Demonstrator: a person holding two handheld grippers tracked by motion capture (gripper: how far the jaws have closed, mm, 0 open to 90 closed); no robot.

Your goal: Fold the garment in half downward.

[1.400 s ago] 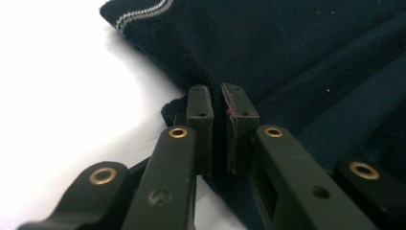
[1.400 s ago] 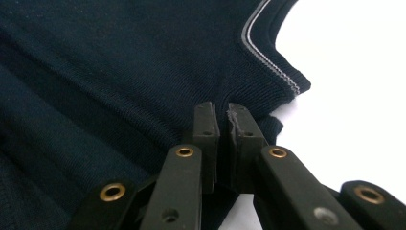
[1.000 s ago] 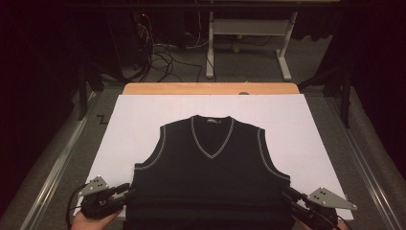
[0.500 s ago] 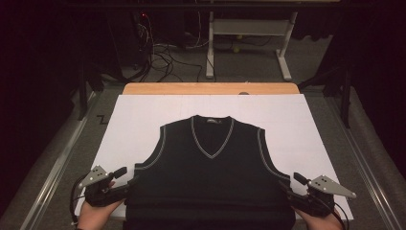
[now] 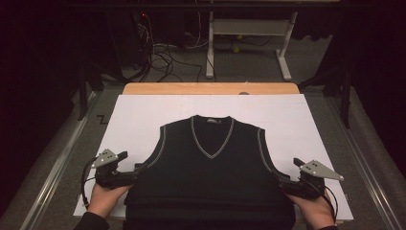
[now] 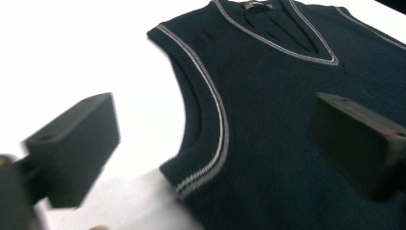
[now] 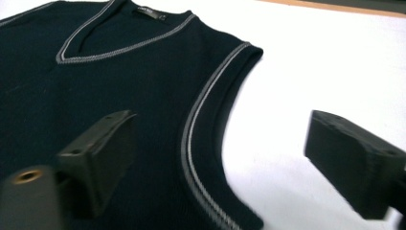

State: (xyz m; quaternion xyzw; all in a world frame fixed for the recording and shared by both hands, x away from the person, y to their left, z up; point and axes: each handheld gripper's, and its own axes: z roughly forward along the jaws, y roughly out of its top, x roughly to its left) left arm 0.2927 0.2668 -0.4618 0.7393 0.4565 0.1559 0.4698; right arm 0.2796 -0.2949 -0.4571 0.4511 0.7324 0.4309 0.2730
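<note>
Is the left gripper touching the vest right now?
Apart. In the left gripper view the left gripper has just been opening; its jaws stand wide, above the vest, pads off the cloth.

Nothing really readable here; the vest (image 5: pixel 210 172) has a small neck label (image 7: pixel 152 11) with pale lettering, but it's too tiny and blurred to make out; there's also a dark Z-like mark (image 5: pixel 102 119) left of the white sheet (image 5: pixel 143 115).

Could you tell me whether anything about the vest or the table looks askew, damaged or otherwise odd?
Nothing stands out. The dark vest lies flat and square on the white sheet, neck away from the person, trim intact. The left gripper and right gripper, jaws just opened, sit at its armholes holding nothing.
</note>
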